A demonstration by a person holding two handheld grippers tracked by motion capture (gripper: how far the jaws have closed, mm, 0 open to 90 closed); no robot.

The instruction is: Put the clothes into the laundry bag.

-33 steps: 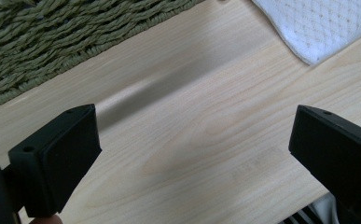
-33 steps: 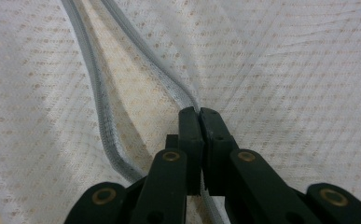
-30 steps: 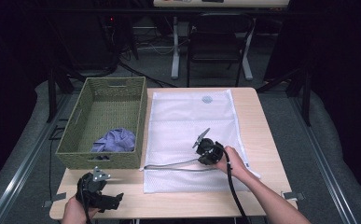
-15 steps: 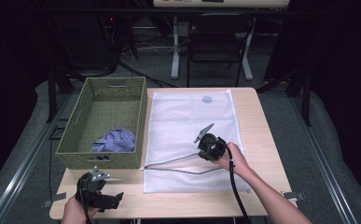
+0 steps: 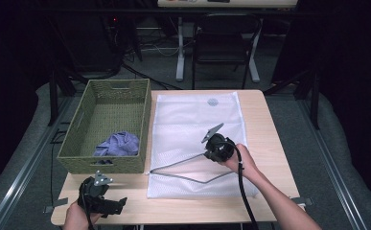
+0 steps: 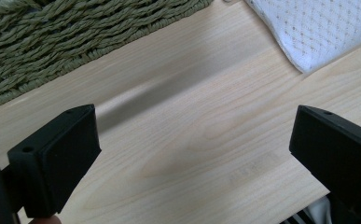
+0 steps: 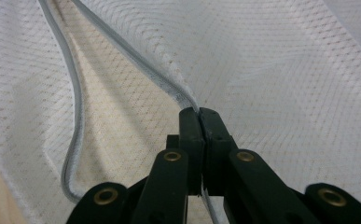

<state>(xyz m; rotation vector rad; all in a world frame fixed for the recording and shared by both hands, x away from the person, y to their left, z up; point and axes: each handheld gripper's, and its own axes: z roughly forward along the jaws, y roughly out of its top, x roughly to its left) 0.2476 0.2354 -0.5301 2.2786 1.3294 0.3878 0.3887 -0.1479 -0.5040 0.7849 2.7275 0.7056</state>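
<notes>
Right hand-held gripper (image 7: 200, 114) clamped on mesh laundry bag's (image 5: 188, 124) grey edge, lifting it; left hand-held gripper (image 6: 192, 140) jaws apart, low over tabletop (image 6: 178, 140).

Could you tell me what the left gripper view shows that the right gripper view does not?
Left gripper view alone: the left tool open over bare table, with the green woven basket at the top. Right gripper view alone: the right tool shut on the grey edge of the bag's opening, which gapes beside it. Both share the white mesh bag and the light wood tabletop.
</notes>
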